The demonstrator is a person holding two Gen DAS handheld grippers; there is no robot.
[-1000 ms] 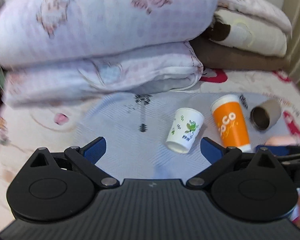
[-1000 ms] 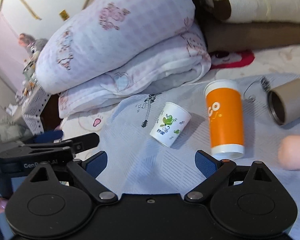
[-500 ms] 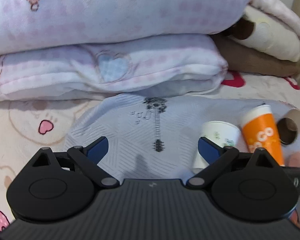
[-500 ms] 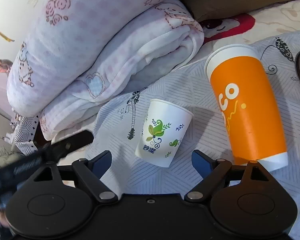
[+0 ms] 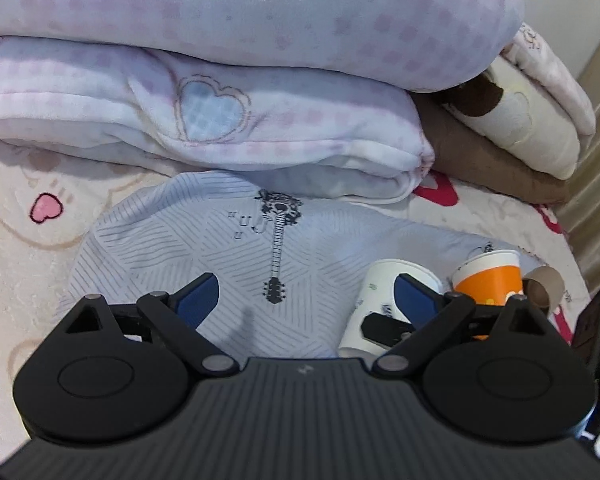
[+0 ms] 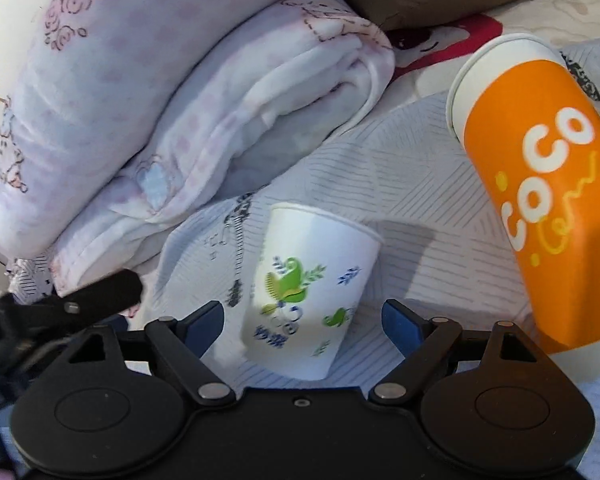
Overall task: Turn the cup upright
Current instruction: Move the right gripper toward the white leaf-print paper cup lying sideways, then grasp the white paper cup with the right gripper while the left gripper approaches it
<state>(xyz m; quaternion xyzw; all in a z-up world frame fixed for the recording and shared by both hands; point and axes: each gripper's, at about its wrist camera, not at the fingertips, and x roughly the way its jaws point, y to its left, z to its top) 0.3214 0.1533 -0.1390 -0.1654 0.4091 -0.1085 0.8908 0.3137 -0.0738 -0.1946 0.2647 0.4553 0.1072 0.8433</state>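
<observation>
A small white paper cup (image 6: 308,292) with green leaf print stands upside down on a pale striped cloth (image 6: 412,184). My right gripper (image 6: 303,320) is open, and the cup sits between its two blue fingertips without touching them. A tall orange cup (image 6: 548,200) marked "COCO" stands upside down just right of it. In the left wrist view the white cup (image 5: 380,292) and the orange cup (image 5: 488,280) are at the lower right, partly hidden by the finger. My left gripper (image 5: 306,300) is open and empty over the cloth (image 5: 180,248).
Folded pink-and-white blankets (image 5: 220,80) are piled at the back, with brown and cream bedding (image 5: 500,132) to the right. A brown cardboard tube (image 5: 544,284) lies beyond the orange cup. The left gripper's finger (image 6: 100,296) shows at the left of the right wrist view.
My right gripper has moved in until the white cup sits between its fingers. My left gripper has dropped lower and drifted left, so the cups now sit at its right edge.
</observation>
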